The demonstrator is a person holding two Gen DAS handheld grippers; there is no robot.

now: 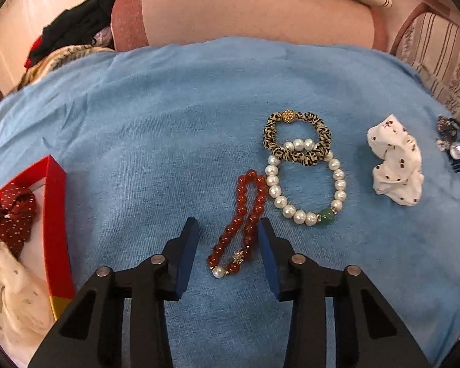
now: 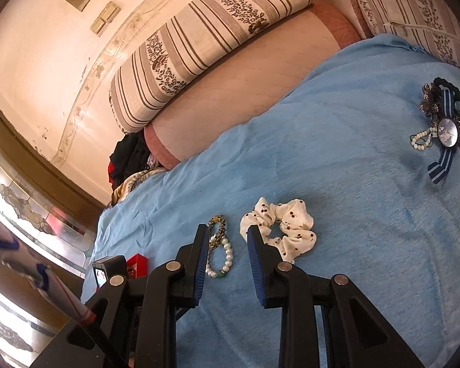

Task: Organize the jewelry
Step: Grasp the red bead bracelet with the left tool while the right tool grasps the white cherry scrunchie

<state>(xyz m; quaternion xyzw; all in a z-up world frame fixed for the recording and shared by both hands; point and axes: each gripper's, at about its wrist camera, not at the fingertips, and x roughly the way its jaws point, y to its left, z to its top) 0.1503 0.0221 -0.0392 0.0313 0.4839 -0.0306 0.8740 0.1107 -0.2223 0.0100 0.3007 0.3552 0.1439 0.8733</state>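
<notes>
In the left wrist view my left gripper (image 1: 228,230) is open, its blue pads on either side of a red bead bracelet (image 1: 242,224) lying on the blue cloth (image 1: 153,141). A pearl bracelet (image 1: 306,190) with a green bead and a leopard-print scrunchie (image 1: 297,138) overlap just beyond. A white dotted scrunchie (image 1: 395,165) lies to the right. A red box (image 1: 56,214) at the left holds a red dotted scrunchie (image 1: 12,211) and a cream lace one (image 1: 9,294). My right gripper (image 2: 227,236) is open and empty above the cloth, near the white scrunchie (image 2: 285,230) and the pearl bracelet (image 2: 224,257).
A dark hair tie with a ribbon, beads and a round gem (image 2: 444,128) lies at the cloth's far right. Striped cushions (image 2: 211,36) and a pink bolster (image 2: 245,92) border the back. Dark clothes (image 1: 73,33) are piled at the back left.
</notes>
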